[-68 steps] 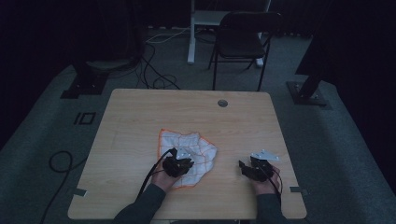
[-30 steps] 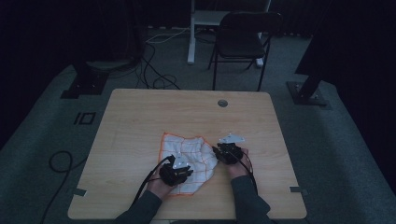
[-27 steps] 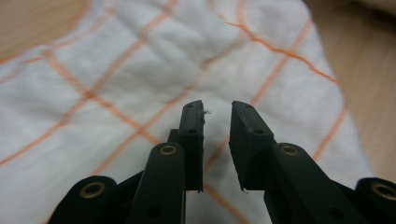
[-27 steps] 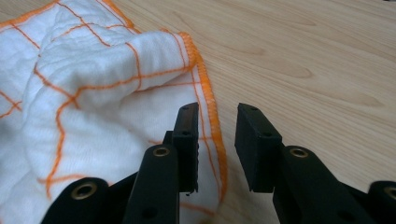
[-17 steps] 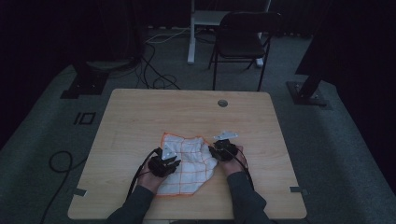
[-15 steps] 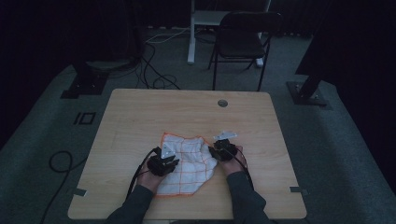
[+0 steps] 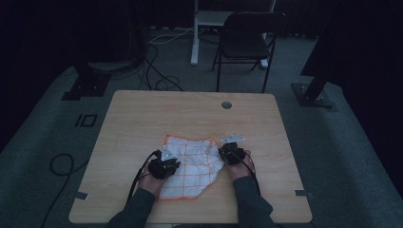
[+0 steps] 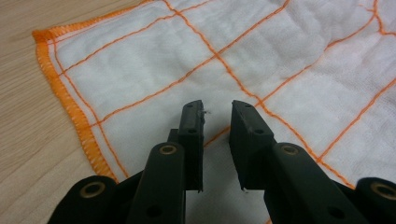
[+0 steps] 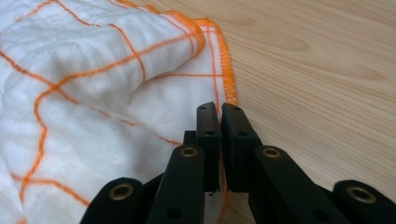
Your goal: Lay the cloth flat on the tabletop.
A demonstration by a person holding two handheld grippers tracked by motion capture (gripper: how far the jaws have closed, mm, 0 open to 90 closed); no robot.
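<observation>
White woven cloth with an orange grid and orange stitched hem (image 7: pixel 192 166), lying rumpled on the near half of the pale wooden tabletop (image 7: pixel 142 118), about midway between its left and right edges. The step in hand appears to be seizing the cloth at 2 opposite sides in order to spread or fold it. To do this well, each grip should take the hem itself, not the loose middle, and both hands should then draw apart evenly and low, so that the raised fold near the right edge flattens. The right gripper (image 9: pixel 219 116) has just closed its jaws on the hemmed right edge, which runs in between them. The left gripper (image 8: pixel 215 116) hovers over the left part with jaws partly open, holding nothing.
</observation>
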